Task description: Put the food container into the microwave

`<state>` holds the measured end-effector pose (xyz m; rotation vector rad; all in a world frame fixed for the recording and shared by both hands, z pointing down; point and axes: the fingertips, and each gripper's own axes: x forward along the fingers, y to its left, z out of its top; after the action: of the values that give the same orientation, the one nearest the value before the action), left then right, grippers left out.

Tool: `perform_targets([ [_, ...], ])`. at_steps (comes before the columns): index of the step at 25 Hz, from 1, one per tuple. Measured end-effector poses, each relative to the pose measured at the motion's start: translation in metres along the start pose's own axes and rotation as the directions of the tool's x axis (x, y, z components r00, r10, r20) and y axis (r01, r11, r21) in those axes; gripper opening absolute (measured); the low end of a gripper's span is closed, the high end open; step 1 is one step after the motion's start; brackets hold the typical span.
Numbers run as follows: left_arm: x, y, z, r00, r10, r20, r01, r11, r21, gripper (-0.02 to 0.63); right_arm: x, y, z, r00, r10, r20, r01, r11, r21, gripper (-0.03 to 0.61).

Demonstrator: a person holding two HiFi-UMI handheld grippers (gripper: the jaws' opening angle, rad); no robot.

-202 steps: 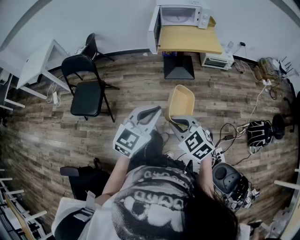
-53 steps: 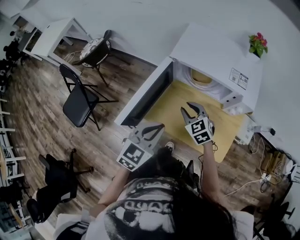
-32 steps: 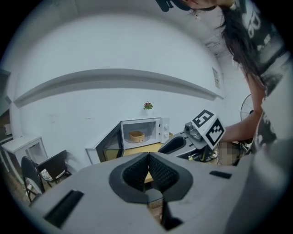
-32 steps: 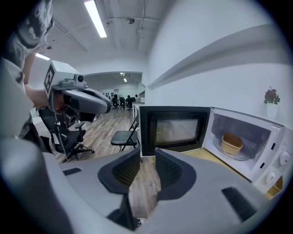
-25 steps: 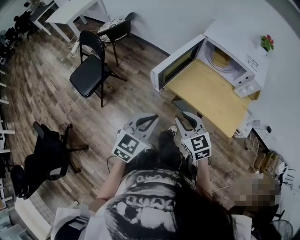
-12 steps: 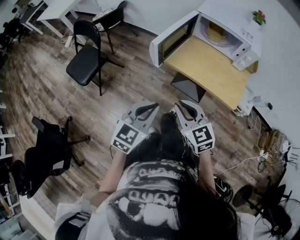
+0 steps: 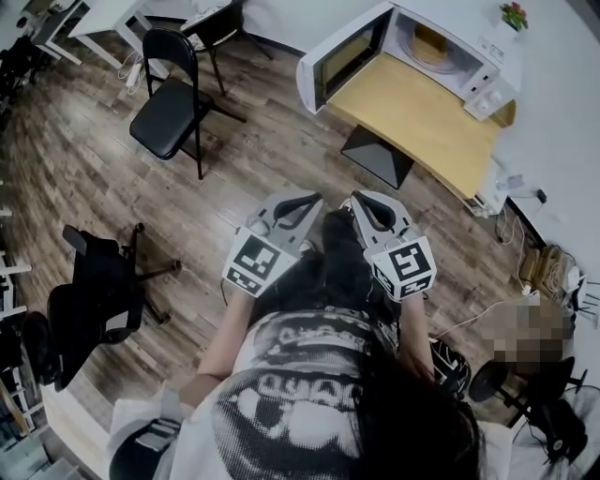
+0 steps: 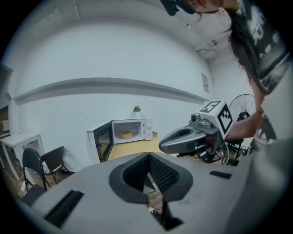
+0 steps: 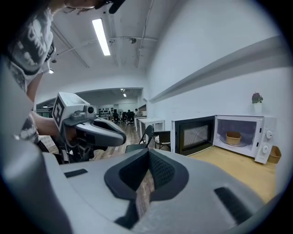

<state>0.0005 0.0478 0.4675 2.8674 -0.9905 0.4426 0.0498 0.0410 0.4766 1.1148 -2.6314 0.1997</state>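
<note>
Wood-plank floor fills the near scene. At the far right, a pale tabletop carries the white microwave, its door swung open. The food container sits inside on the turntable, well apart from both tools. It is a small, round, tan tub with an open top and an upright wall. It looks light and stiff, probably smooth, so a pinch across the rim wall should hold it best, kept level. The left hand-held gripper has its jaws together on nothing. The right hand-held gripper has just closed its jaws, with nothing between them.
</note>
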Motion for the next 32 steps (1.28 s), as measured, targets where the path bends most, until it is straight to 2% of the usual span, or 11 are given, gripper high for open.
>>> perform_targets([
  [6,-0.001,0.0,0.003,1.0,-0.002,0.002,0.002,1.0,0.014,0.0,-0.001,0.006,0.008,0.998,0.059,0.034,-0.06,0.998,0.03,-0.003],
  [18,0.001,0.002,0.006,1.0,-0.009,0.01,0.008,1.0,0.022,0.0,0.006,0.0,0.005,0.997,0.08,-0.003,-0.08,0.997,0.008,-0.002],
  [32,0.006,0.007,0.013,1.0,-0.011,0.024,0.01,0.999,0.031,0.0,0.011,-0.007,0.01,0.996,0.086,-0.005,-0.086,0.996,0.009,-0.002],
])
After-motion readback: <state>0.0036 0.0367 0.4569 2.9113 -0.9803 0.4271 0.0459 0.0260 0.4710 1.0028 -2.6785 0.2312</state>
